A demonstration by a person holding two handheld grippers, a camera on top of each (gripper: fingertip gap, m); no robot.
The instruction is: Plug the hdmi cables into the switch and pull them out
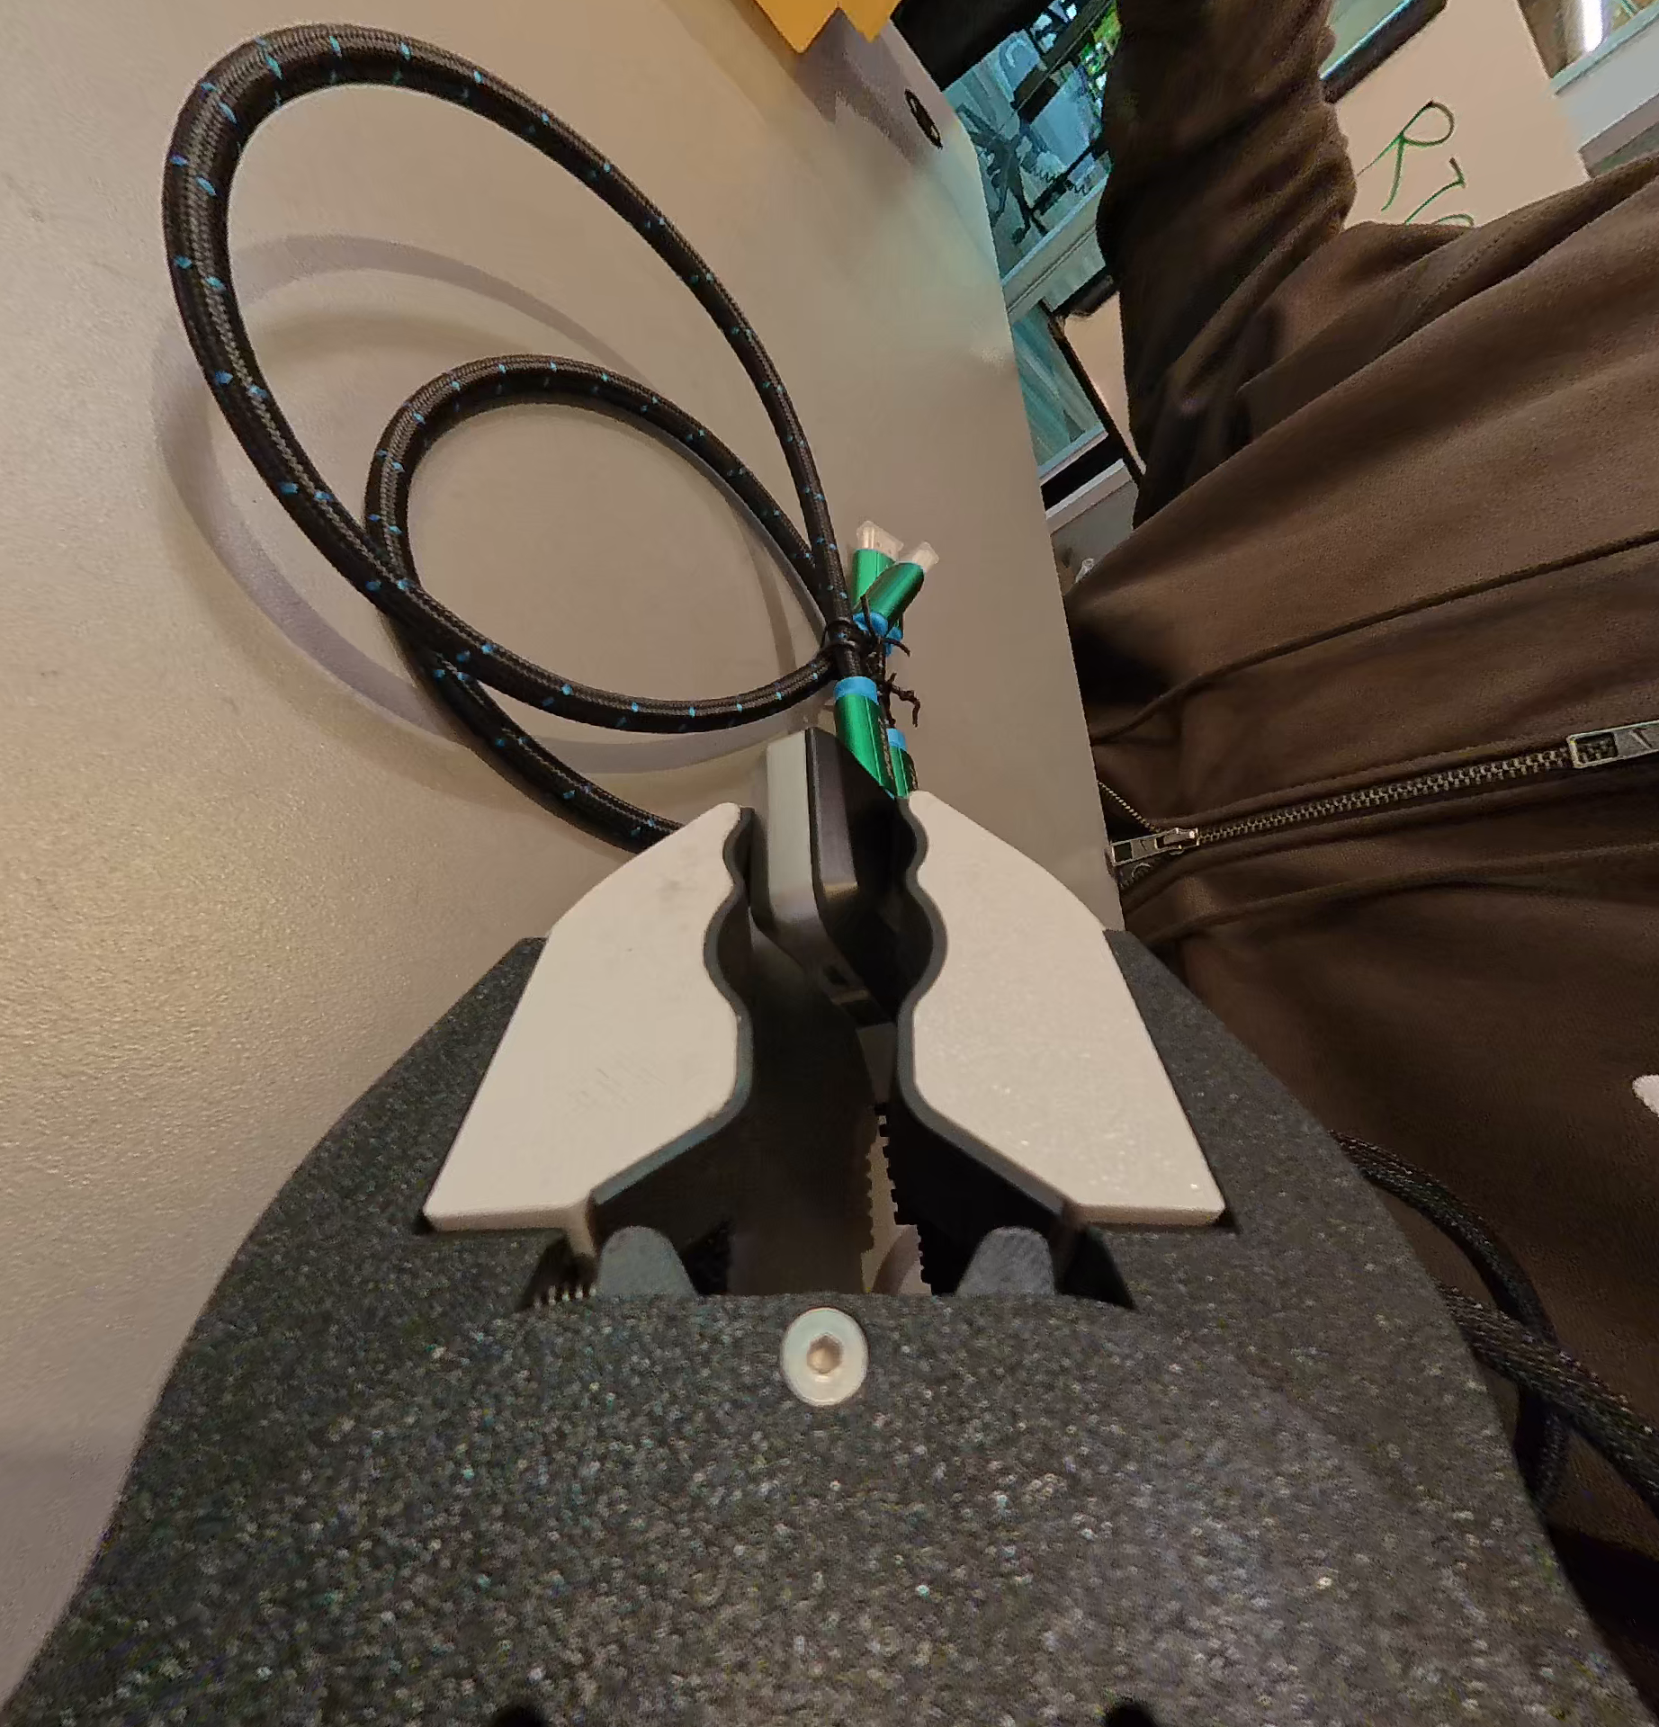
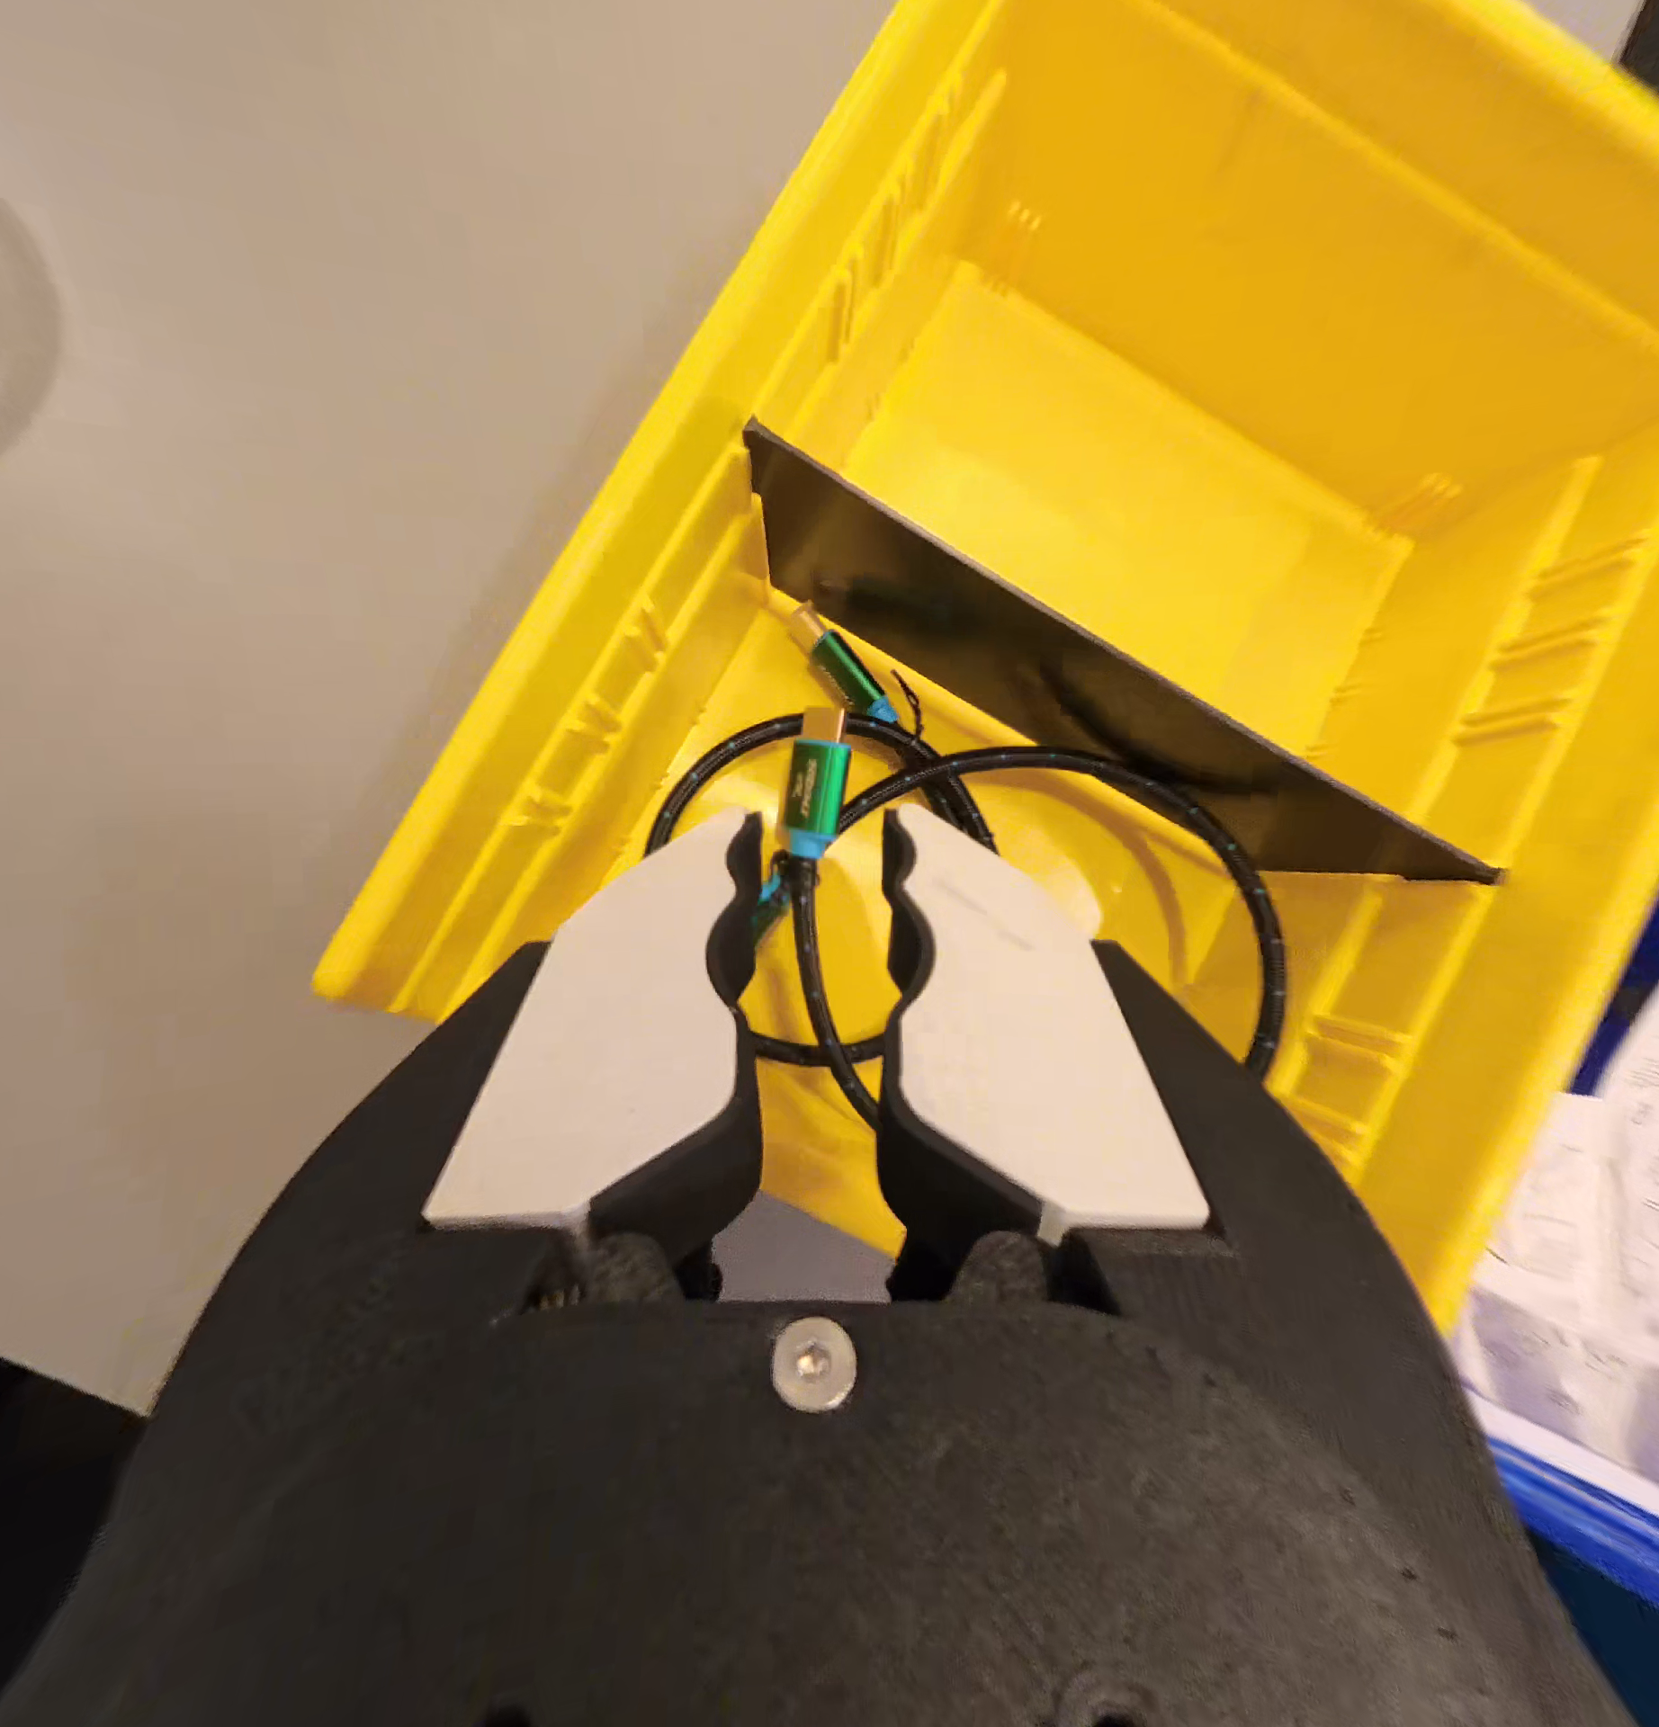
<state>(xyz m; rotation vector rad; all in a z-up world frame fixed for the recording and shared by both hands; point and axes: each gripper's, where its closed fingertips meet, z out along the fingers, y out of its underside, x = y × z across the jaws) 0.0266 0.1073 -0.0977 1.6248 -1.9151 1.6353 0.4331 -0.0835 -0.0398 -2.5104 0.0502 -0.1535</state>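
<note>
Left wrist view: the left gripper (image 1: 830, 813) is clamped on a flat grey-and-black block (image 1: 821, 841) that stands on edge between its fingers.
Beside it: a coiled black braided cable (image 1: 274, 449) lies on the beige table (image 1: 106, 841), centre and upper left of frame, its tied green connectors (image 1: 858, 729) just beyond the block.
Right wrist view: the right gripper (image 2: 821, 822) hangs with its fingers apart over a yellow bin (image 2: 620, 635). A second cable (image 2: 1265, 934) passes between the pads, and neither pad presses on it.
Where it lies: in the bin's near compartment, below a black divider (image 2: 1087, 692).
Counts: two cables, one per view; two green connectors on each; one yellow bin; one divider; one blue bin (image 2: 1602, 1514), lower right.
</note>
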